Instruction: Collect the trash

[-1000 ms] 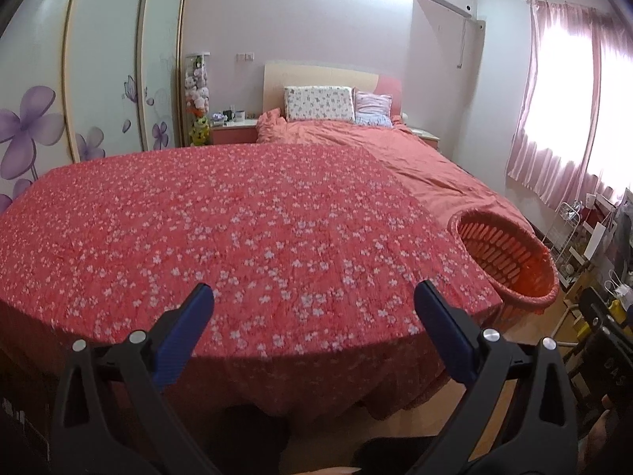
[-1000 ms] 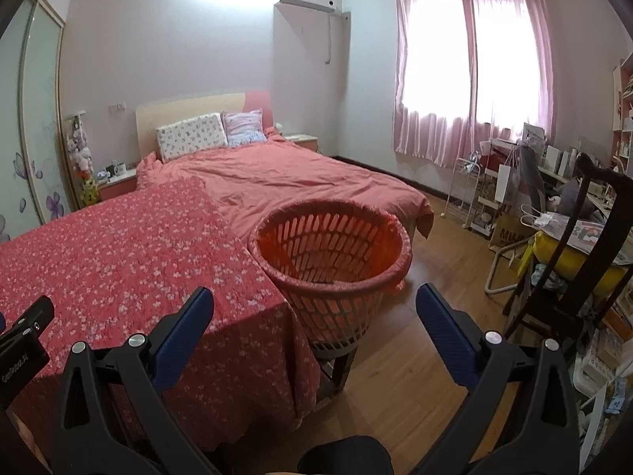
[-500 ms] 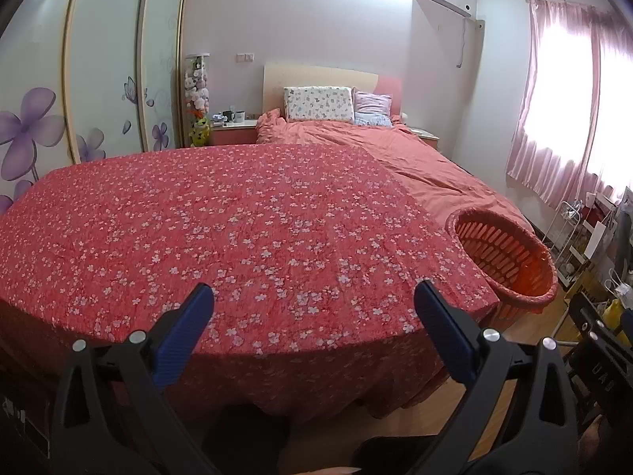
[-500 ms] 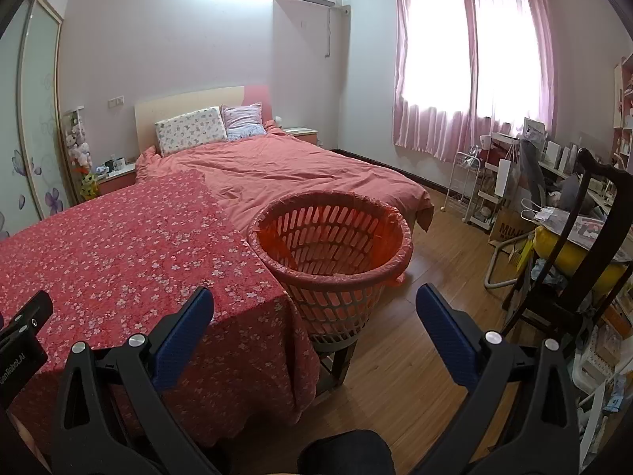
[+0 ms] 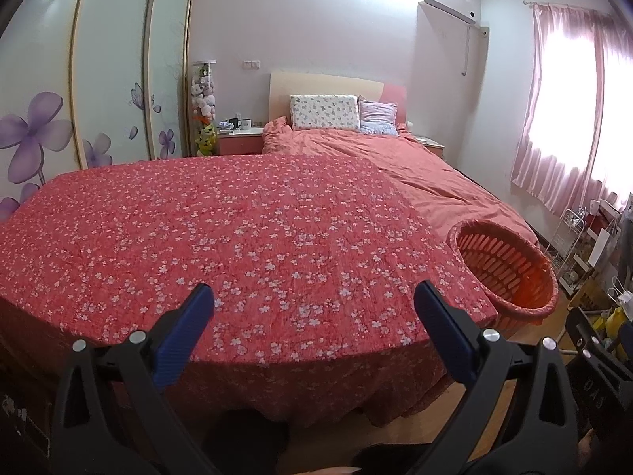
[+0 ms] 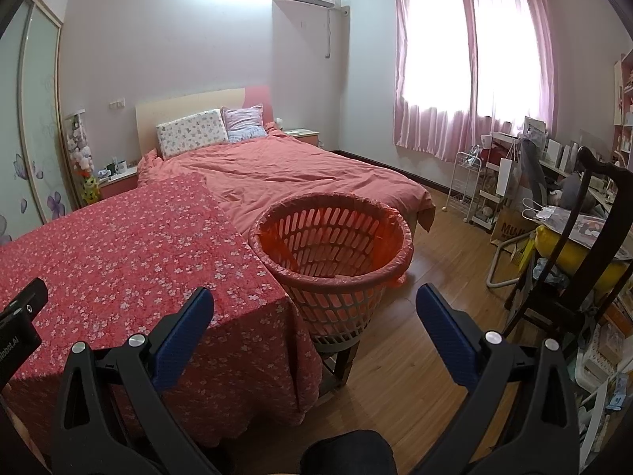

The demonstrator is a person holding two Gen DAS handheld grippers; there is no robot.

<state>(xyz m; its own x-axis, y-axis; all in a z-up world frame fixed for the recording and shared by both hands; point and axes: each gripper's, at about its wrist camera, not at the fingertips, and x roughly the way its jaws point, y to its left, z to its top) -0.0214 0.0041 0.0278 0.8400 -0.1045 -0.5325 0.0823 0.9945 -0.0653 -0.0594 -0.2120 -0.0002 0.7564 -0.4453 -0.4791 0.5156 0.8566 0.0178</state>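
An orange slatted basket (image 6: 332, 245) lined with an orange bag stands on a low stool beside a table draped in a red floral cloth (image 5: 237, 237); the left wrist view shows the basket (image 5: 510, 273) at its right edge. My left gripper (image 5: 314, 308) hangs open over the near edge of the cloth, holding nothing. My right gripper (image 6: 314, 312) is open too, just in front of the basket and a bit above its rim, with nothing between its blue pads (image 6: 186, 328). No loose trash shows on the cloth in either view.
Behind the table is a bed (image 6: 300, 174) with a pink duvet and pillows. A dark wooden chair (image 6: 573, 245), a white wire rack (image 6: 467, 186) and cluttered shelves crowd the right side. Wooden floor (image 6: 411, 352) lies bare around the stool. A wardrobe (image 5: 79, 91) fills the left wall.
Both views have drifted slightly: the basket sits a little higher and farther in the right wrist view, and the left gripper has pulled back a touch from the table. Both grippers stay open.
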